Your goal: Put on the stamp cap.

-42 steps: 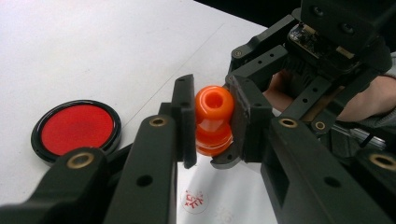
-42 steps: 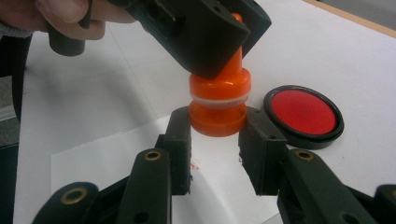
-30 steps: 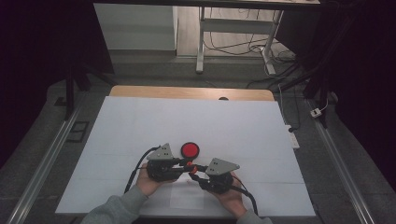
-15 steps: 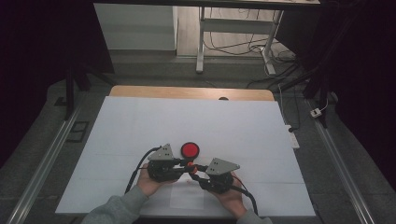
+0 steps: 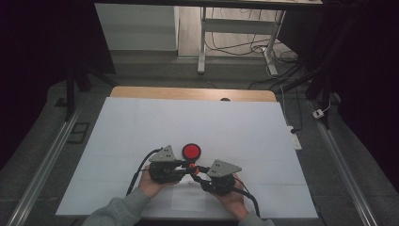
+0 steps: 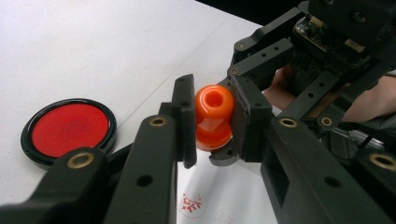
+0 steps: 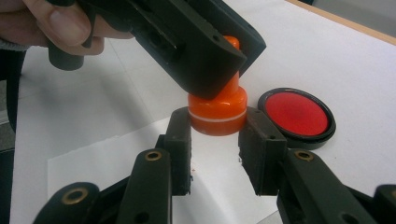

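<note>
Nothing has moved since the earlier frames: both hands and grippers sit where they were, at about 6 o'clock on the white sheet [image 5: 141, 127], and the red pad [image 5: 191, 151] lies in the same spot. The left gripper [image 6: 212, 121] is clamped on the upper part of the orange stamp [image 6: 213, 116], its jaws pressing the knob from both sides. The right gripper [image 7: 215, 128] is closed on the stamp's wider base, one jaw against each side of it, with the left gripper's jaws crossing over the top at 12 o'clock in its own view. In the high view the stamp [image 5: 194, 168] sits between the two grippers, the left gripper [image 5: 184, 167] at its 9 o'clock and the right gripper [image 5: 200, 173] at its 4 o'clock, held just above a small paper [image 5: 188, 197]. The pad lies flat on the sheet just beside the stamp, at its 12 o'clock. A red seal print [image 6: 193, 205] shows on the paper below the stamp in the left gripper view.
</note>
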`<state>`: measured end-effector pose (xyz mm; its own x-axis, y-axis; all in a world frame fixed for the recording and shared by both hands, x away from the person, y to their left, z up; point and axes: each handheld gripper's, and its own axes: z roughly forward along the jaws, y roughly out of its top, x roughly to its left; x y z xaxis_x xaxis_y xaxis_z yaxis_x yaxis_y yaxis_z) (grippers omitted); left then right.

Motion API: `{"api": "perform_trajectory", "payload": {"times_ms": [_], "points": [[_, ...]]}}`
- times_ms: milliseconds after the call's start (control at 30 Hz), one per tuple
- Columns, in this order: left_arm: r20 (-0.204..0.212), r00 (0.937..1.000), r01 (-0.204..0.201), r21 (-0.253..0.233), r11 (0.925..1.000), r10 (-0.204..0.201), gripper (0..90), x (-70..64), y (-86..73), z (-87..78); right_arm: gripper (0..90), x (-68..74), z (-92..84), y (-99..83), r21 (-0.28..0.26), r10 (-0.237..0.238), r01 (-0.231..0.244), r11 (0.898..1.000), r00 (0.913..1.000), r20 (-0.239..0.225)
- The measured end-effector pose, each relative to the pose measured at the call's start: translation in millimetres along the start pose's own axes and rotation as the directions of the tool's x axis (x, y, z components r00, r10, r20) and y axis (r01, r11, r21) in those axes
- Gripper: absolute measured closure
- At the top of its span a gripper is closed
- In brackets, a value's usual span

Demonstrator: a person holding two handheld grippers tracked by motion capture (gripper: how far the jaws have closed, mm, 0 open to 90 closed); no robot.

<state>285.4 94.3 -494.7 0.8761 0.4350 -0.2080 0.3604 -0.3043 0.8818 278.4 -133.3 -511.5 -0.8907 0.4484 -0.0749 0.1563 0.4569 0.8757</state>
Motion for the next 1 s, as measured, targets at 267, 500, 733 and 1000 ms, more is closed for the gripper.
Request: {"api": "perform_trajectory", "payload": {"times_ms": [267, 500, 733, 1000], "points": [[0.007, 0.9999, 0.011, -0.007, 0.9999, -0.01, 72.6, 0.7, -1.1, 0.6, 64.8, 0.9, -0.6, 0.4, 0.0, -0.015, 0.015, 1.0, 0.9999, 0.007], [0.007, 1.0, 0.004, -0.015, 0.9999, -0.004, 72.7, 0.4, -1.2, 0.3, 64.9, 1.5, -1.6, 1.3, -0.003, -0.028, 0.028, 1.0, 0.9995, 0.016], [0.006, 1.0, -0.001, -0.019, 0.9998, 0.001, 72.7, 0.2, -1.6, 0.6, 64.9, 2.1, -2.1, 1.6, -0.003, -0.036, 0.036, 0.999, 0.9991, 0.023], [0.004, 1.0, 0.003, -0.031, 0.9995, -0.003, 72.7, -0.6, -2.5, 0.8, 65.0, 2.1, -3.0, 1.7, -0.003, -0.032, 0.032, 0.999, 0.9991, 0.027]]}}
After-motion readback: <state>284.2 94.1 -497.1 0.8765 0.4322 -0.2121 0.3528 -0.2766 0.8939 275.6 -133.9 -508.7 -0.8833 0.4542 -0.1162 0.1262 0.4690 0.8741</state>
